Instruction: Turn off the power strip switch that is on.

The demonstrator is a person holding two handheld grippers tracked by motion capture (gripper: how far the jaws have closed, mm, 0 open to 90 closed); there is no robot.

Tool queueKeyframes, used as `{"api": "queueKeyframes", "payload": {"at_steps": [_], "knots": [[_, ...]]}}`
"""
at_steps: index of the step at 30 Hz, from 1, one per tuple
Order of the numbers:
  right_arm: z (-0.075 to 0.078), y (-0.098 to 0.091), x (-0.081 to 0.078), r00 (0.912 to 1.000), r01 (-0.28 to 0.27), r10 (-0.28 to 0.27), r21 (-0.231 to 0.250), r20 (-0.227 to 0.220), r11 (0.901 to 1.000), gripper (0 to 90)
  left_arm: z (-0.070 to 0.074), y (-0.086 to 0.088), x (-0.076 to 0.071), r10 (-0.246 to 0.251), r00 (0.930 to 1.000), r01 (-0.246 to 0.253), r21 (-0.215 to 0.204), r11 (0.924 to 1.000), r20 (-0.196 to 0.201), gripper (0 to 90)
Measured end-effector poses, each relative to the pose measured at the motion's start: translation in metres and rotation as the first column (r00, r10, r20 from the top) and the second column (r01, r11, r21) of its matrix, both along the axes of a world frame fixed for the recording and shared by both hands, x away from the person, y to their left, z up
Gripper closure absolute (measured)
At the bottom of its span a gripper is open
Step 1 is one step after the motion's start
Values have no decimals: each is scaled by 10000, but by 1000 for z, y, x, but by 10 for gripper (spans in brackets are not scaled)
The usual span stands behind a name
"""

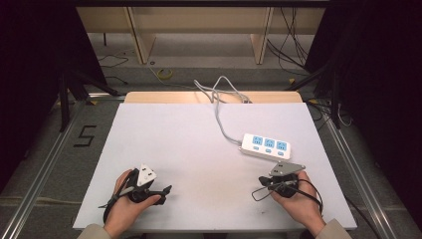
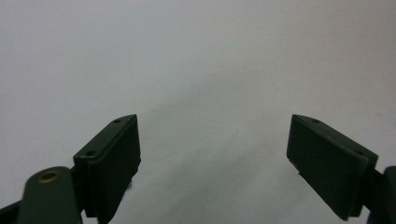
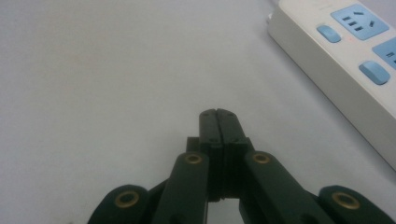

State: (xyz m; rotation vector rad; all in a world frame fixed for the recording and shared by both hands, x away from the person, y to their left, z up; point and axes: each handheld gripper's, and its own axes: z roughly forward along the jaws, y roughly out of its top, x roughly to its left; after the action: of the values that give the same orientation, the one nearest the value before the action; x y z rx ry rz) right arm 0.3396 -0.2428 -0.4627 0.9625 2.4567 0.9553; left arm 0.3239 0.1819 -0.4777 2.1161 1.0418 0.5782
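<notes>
Clearly, the right gripper is resting with its jaws pressed together on nothing, while the left gripper is hovering with jaws wide apart over bare white table. Just beyond the right gripper, the white three-socket power strip is lying flat; it looks rigid, smooth and light, best gripped across its narrow sides. Its grey cable is trailing off the table's far edge, its plug hidden.
</notes>
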Motion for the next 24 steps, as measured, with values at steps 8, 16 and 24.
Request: {"api": "queueKeyframes", "payload": {"at_steps": [8, 16, 24], "knots": [[4, -2, 5, 9998, 187, -187, 54, -11, 9998, 900, 1, 0, 0, 17, 10000, -17, -19, 10000, 44, 173], [7, -2, 9, 9996, 296, -296, -81, 4, 9995, 900, 1, -1, 1, 76, 9999, -76, -61, 10000, 76, 173], [10, -3, 14, 9987, 505, -504, -118, 36, 9987, 900, 0, -1, 1, 11, 10000, -11, -8, 10000, 76, 173]]}}
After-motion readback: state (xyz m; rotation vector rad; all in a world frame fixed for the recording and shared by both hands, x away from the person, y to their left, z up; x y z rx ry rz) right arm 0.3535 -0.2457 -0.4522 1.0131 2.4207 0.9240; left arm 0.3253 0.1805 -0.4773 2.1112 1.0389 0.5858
